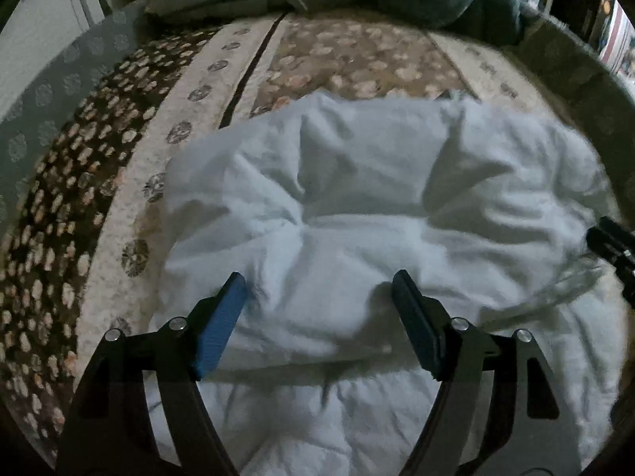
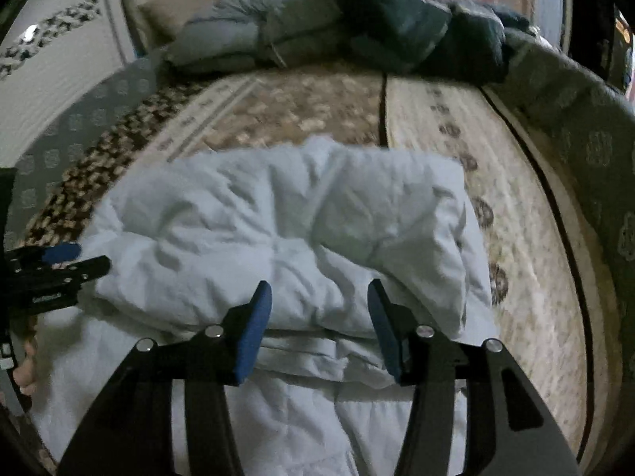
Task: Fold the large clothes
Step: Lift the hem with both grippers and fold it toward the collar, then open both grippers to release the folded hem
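Observation:
A large white garment (image 1: 357, 206) lies crumpled on the patterned bedspread (image 1: 357, 55), its far part folded back over the near part. My left gripper (image 1: 319, 277) hovers over the fold's near left edge, jaws wide apart and holding nothing. In the right wrist view the same white garment (image 2: 278, 230) shows a layered fold edge just beyond my right gripper (image 2: 319, 285), which is open with no cloth pinched. My right gripper's tip (image 1: 611, 246) shows at the left view's right edge. The left gripper (image 2: 59, 265) shows at the right view's left edge.
Grey and dark folded blankets and pillows (image 2: 357, 31) are piled at the bed's far end. A grey patterned bed border (image 2: 595, 139) curves along the right side. Part of a person's hand (image 2: 24, 369) shows low on the left. White wall or furniture (image 1: 39, 31) stands at the left.

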`<state>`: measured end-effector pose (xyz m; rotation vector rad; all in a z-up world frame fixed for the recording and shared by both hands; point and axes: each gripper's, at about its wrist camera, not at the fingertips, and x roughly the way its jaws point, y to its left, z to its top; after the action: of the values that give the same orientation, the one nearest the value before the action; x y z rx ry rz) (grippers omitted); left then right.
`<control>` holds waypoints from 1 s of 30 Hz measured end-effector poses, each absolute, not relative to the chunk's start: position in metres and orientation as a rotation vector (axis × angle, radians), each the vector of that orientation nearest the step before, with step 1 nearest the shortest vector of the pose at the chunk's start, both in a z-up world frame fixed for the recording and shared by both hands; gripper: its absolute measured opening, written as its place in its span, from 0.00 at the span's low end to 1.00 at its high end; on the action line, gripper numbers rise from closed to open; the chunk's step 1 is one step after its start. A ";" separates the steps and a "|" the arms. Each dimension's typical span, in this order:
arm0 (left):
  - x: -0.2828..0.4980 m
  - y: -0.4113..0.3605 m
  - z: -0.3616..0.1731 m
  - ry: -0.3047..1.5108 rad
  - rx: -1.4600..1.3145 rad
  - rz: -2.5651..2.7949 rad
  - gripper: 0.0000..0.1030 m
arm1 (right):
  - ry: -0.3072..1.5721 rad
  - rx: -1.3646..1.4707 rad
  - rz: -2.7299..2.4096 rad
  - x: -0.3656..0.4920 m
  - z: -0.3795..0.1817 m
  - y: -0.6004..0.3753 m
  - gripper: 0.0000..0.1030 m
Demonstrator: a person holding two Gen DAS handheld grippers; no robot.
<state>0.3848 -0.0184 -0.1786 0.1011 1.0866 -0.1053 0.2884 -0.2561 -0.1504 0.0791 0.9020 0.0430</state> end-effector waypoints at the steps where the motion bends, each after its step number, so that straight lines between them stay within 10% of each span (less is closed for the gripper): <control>1: 0.387 -0.018 -0.186 1.099 0.096 -0.105 0.77 | 0.914 0.082 0.035 0.290 -0.157 -0.259 0.49; 13: 0.389 -0.014 -0.204 1.120 0.082 -0.090 0.85 | 0.951 0.122 0.064 0.304 -0.194 -0.259 0.52; 21: 0.311 -0.017 -0.135 1.000 0.095 -0.177 0.93 | 0.765 0.148 0.093 0.224 -0.122 -0.262 0.75; 30: 0.198 -0.019 -0.059 0.823 0.128 -0.192 0.97 | 0.668 0.162 0.084 0.122 -0.060 -0.236 0.76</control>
<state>0.1983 -0.0189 -0.0595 0.1281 0.8230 -0.1916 0.1218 -0.2360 -0.0601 0.1616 0.6678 0.0840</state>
